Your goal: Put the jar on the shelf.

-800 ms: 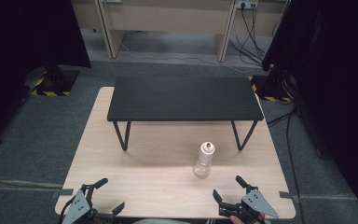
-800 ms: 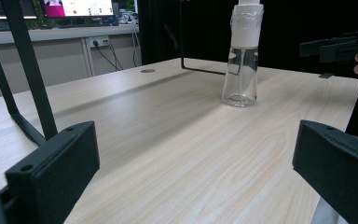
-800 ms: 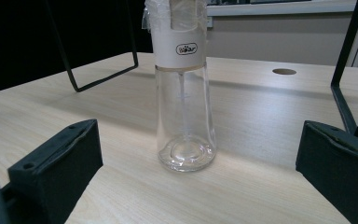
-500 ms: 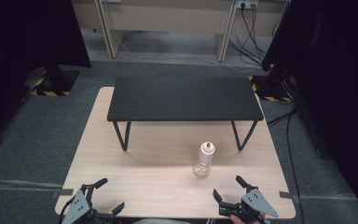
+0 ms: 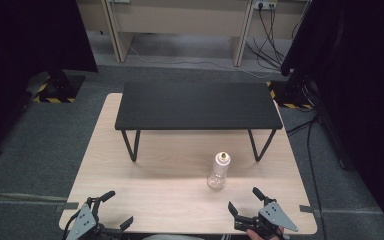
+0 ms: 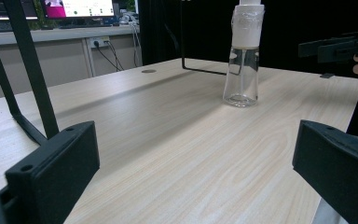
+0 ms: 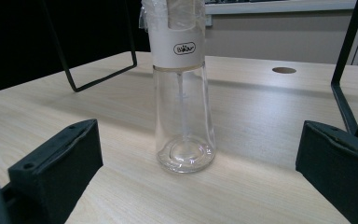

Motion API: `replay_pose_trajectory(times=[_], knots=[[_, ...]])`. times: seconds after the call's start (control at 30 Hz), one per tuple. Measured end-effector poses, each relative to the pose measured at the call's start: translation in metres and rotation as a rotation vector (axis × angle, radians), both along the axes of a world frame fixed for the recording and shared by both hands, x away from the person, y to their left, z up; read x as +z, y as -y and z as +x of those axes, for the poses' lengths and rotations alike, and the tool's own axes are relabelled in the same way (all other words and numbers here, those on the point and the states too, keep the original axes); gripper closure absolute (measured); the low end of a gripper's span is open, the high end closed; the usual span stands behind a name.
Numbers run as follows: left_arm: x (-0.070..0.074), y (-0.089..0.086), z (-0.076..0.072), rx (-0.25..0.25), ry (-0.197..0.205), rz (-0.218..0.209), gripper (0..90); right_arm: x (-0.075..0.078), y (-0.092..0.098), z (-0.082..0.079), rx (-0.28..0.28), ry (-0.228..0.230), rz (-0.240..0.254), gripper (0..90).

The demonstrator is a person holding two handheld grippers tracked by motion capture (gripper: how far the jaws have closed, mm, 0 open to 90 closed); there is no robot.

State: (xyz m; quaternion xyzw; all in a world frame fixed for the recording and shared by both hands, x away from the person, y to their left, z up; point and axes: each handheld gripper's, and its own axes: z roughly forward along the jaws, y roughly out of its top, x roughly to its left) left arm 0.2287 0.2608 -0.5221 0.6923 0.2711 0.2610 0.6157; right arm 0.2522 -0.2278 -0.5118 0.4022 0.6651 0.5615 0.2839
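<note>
Bottle (image 5: 218, 172) of clear glass with a white collar stands upright on the pale wooden table (image 5: 165, 180), toward the right of its near half, just in front of the right legs of a black shelf (image 5: 198, 106). The shelf sits on thin black wire legs over the far half of the table.

Both grippers sit at the near edge, well apart from each other and from the bottle. The left gripper (image 5: 114, 209) is at the near left corner, jaws spread wide with nothing between them. The right gripper (image 5: 243, 200) is at the near right, below and a little right of the bottle, its jaws likewise spread and empty; a hand (image 5: 260, 234) shows under its grey plate.

From the left gripper view, the two black jaws (image 6: 186, 177) stand far apart over bare wood. The bottle (image 6: 244, 60) is off toward the far right of the table, and the right gripper (image 6: 345, 46) shows at the right edge.

From the right gripper view, the bottle (image 7: 182, 93) stands straight ahead between the wide-open jaws (image 7: 191, 177), touching neither. Its collar carries a small oval label that seems to read "Bioair", though the print is too small to be sure. A thin tube runs down inside the glass to the base. The top looks wrapped in clear film. Shelf legs (image 7: 349, 70) rise behind it on both sides.
</note>
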Motion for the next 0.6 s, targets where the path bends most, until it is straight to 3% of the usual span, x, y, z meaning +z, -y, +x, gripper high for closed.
replay_pose_trajectory(times=[0.6], knots=[[-0.0006, 0.0002, 0.0009, 0.000, -0.004, -0.001, 0.0, 0.0036, -0.0087, 0.0097, 0.005, 0.013, -0.012, 0.7]])
